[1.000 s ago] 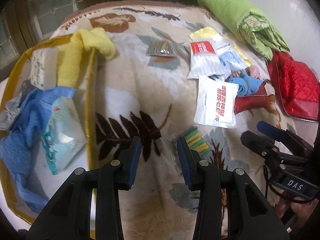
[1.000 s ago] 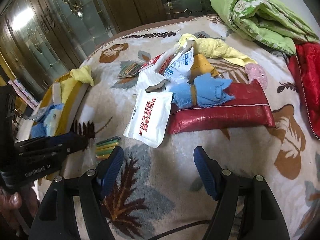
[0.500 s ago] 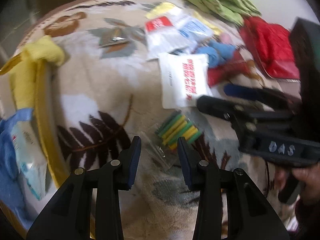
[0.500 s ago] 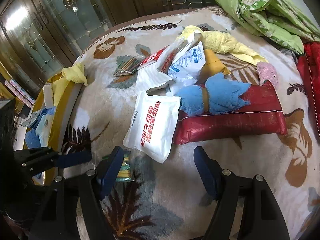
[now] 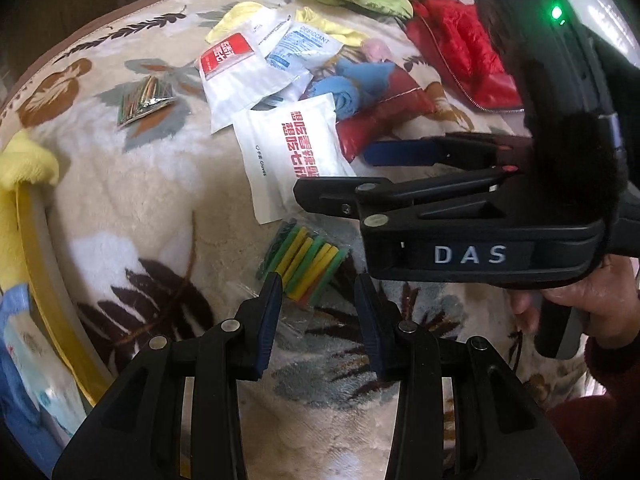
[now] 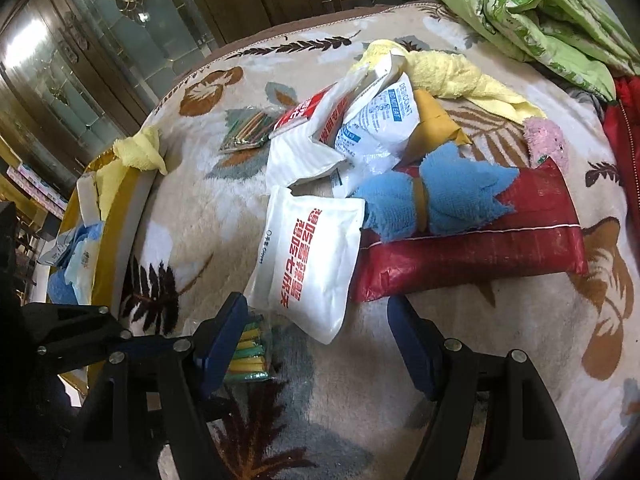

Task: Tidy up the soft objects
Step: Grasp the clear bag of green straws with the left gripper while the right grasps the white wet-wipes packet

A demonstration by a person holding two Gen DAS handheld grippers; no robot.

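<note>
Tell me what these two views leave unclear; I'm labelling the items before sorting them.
- Packet of green and yellow sticks: right wrist view, mostly behind the right gripper finger.
- Red pack: left wrist view, cut off by that gripper.
- Yellow-rimmed basket: contents cropped at the left wrist view's edge.
- White pouch: small print unreadable.

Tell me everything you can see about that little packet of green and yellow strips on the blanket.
The packet of green and yellow strips is a clear, crinkly plastic bag holding short strips side by side, green alternating with yellow. It lies flat on the leaf-patterned blanket, just below the white pouch with red lettering. The open left gripper frames its near end; contact is unclear. In the right wrist view it is partly hidden.
</note>
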